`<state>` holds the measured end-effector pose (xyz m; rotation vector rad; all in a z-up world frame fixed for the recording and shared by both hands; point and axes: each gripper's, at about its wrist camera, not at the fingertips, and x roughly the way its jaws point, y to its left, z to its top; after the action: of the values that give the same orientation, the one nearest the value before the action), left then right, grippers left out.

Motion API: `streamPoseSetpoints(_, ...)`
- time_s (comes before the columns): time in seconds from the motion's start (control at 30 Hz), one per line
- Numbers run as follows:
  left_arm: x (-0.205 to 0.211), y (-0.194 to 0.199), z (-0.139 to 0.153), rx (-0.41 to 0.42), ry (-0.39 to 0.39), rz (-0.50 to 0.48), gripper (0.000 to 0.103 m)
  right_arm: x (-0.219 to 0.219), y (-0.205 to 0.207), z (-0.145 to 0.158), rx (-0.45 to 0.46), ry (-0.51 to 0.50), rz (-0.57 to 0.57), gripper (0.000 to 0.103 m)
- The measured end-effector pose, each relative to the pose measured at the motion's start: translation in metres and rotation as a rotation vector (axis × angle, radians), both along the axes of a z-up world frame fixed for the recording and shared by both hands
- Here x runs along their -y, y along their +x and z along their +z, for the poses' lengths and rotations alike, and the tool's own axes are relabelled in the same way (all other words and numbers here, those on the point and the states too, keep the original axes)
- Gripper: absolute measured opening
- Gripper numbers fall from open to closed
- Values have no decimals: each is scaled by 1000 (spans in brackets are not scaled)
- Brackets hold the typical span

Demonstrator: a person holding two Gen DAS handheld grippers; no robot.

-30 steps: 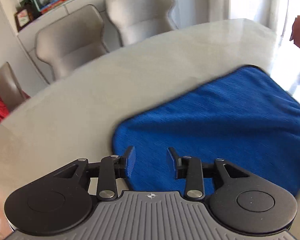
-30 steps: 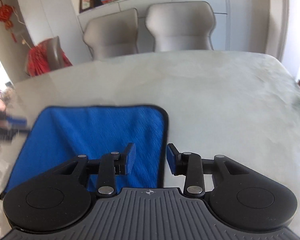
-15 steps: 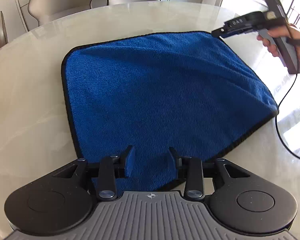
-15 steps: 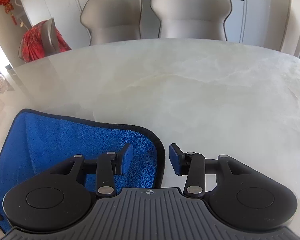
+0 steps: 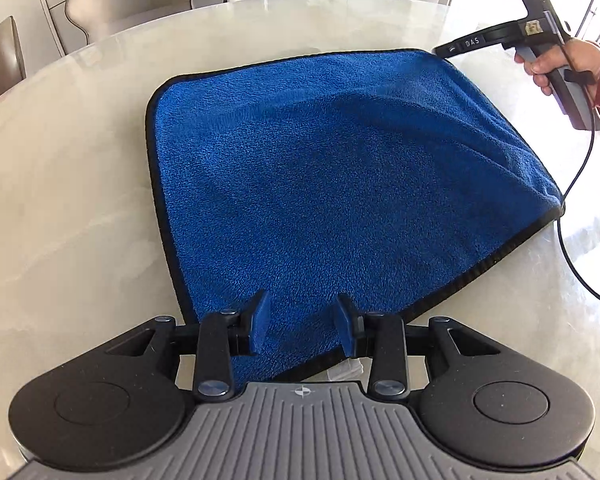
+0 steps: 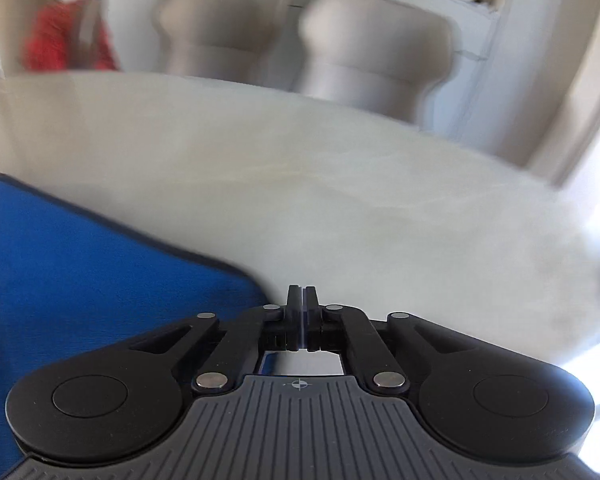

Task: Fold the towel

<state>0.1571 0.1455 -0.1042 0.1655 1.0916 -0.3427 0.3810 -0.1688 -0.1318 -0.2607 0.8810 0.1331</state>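
A blue towel [image 5: 332, 184] with black trim lies spread on the pale marble table [image 5: 60, 200]. My left gripper [image 5: 302, 326] is open, its fingers straddling the towel's near corner. The right gripper shows in the left wrist view [image 5: 448, 50] at the towel's far right corner, held by a hand [image 5: 556, 64]. In the right wrist view the right gripper [image 6: 302, 300] has its jaws closed together beside the towel's corner [image 6: 100, 280]; whether cloth sits between them is not visible. That view is blurred.
Two beige chairs [image 6: 372, 48] stand behind the table, and a red item [image 6: 68, 36] sits at the far left. A black cable [image 5: 572, 216] trails from the right gripper over the table's right side. A white tag [image 5: 346, 370] peeks from under the towel's near corner.
The right gripper's jaws have shut at the towel's far right corner. The left gripper has stayed open over the near corner and come slightly closer to the towel.
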Motion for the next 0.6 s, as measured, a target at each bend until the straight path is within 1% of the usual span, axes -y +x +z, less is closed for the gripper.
streamPoseSetpoints(0.03,1,-1,0,2,3,-3,37,4,2,0,-7,0,-11,1)
streamPoseSetpoints(0.07,1,-2,1,4,6,-6,37,9,-2,4,-11,50,-8,3)
streamPoseSetpoints(0.13,2,-4,2,13,11,-16,37,18,-10,13,-21,148,3,4)
streamPoseSetpoints(0.17,2,-3,1,15,12,-17,37,18,-24,18,-36,194,33,10)
streamPoseSetpoints(0.2,2,-3,1,16,13,-18,37,18,-36,23,-51,233,62,19)
streamPoseSetpoints(0.23,1,-3,1,16,12,-14,38,17,-48,25,-71,245,84,24)
streamPoseSetpoints(0.27,1,-3,1,16,11,-11,38,15,-70,26,-98,257,113,28)
streamPoseSetpoints(0.33,-2,-5,2,12,17,-5,38,14,-101,26,-133,273,142,29)
streamPoseSetpoints(0.4,-6,-8,3,2,27,13,38,18,-141,23,-172,302,148,32)
streamPoseSetpoints(0.5,-17,-13,6,-10,32,70,39,22,-184,18,-178,303,103,37)
streamPoseSetpoints(0.53,-21,-15,7,-5,27,89,39,23,-193,16,-175,299,84,38)
streamPoseSetpoints(0.57,-24,-18,8,-2,26,104,42,24,-205,12,-173,297,53,40)
streamPoseSetpoints(0.6,-29,-22,9,2,25,127,49,24,-211,10,-173,300,30,42)
